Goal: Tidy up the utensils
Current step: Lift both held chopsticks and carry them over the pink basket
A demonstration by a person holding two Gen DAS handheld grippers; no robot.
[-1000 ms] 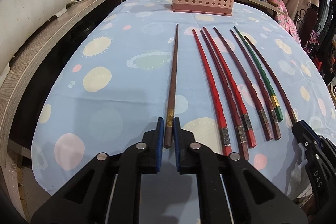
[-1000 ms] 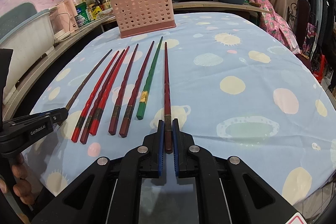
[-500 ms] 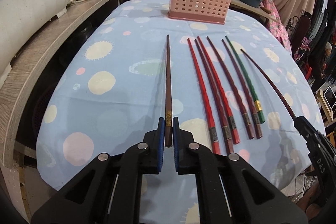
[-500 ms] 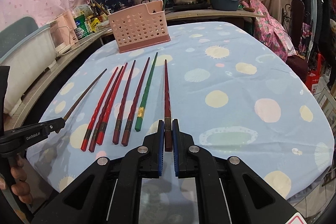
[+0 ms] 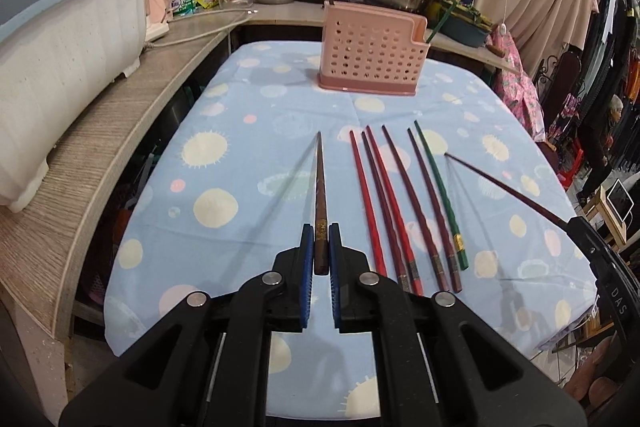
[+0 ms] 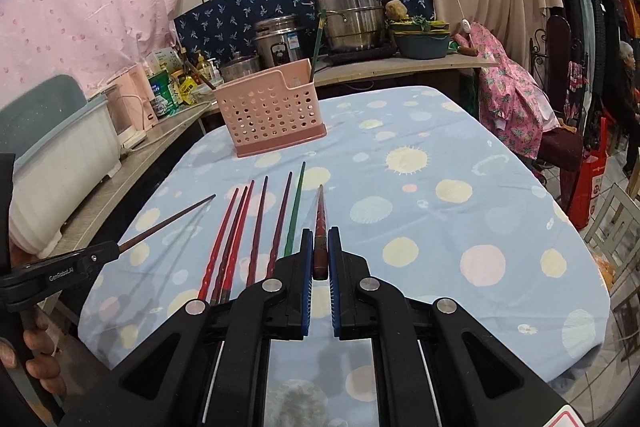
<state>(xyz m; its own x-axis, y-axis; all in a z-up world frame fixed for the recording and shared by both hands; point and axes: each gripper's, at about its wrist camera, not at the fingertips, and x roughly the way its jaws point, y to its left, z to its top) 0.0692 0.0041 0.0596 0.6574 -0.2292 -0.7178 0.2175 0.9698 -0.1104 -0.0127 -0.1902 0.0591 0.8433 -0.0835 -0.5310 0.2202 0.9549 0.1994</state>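
My left gripper is shut on the thick end of a dark brown chopstick, held above the table and pointing at the pink perforated utensil basket. My right gripper is shut on a dark red chopstick, also lifted; this chopstick shows in the left wrist view. Several chopsticks lie side by side on the cloth: red ones, maroon ones and a green one. The basket stands at the far end of the table.
The table wears a light blue cloth with pastel dots. A wooden counter runs along the left with a white tub. Pots, bottles and a bowl stand on the shelf behind the basket. A chair with pink fabric is at the right.
Both grippers have risen and pulled back, each lifting its chopstick off the cloth. The row of other chopsticks has not moved.
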